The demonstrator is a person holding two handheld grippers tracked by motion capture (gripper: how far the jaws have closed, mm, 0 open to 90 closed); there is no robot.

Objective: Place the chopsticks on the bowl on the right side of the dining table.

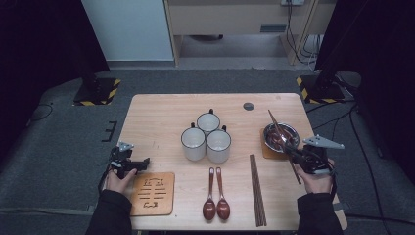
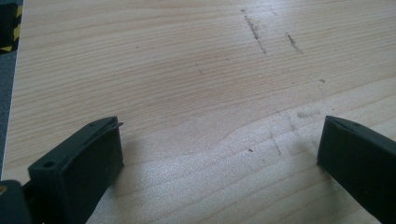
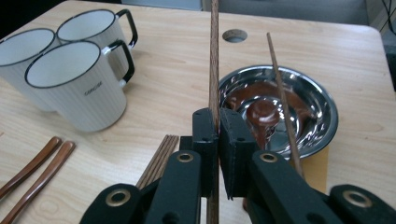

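High view: wooden desk [image 1: 161, 112] with three white mugs [image 1: 206, 138] clustered at centre, two brown spoons [image 1: 216, 195] side by side near the front edge, a bundle of chopsticks [image 1: 258, 191] lying to their right, and a carved wooden coaster [image 1: 152, 193] at front left. Steel bowl [image 1: 281, 136] sits on a second coaster at the right side of the desk; a brown spoon lies inside it, and one chopstick leans across it. Right gripper [image 1: 297, 155] sits just in front of the bowl, clamped on a single chopstick [image 1: 295, 172] that runs diagonally across the bowl. Left gripper [image 1: 143, 163] rests at the desk's left edge, beside the carved coaster.

Left gripper view: both black jaws stand wide apart over bare wood grain, nothing between them.

Right gripper view: jaws pressed tight on the chopstick, which rises straight up between the pads. Steel bowl lies just beyond and to the right; mugs at upper left, spoons at lower left, chopstick bundle below the jaws.
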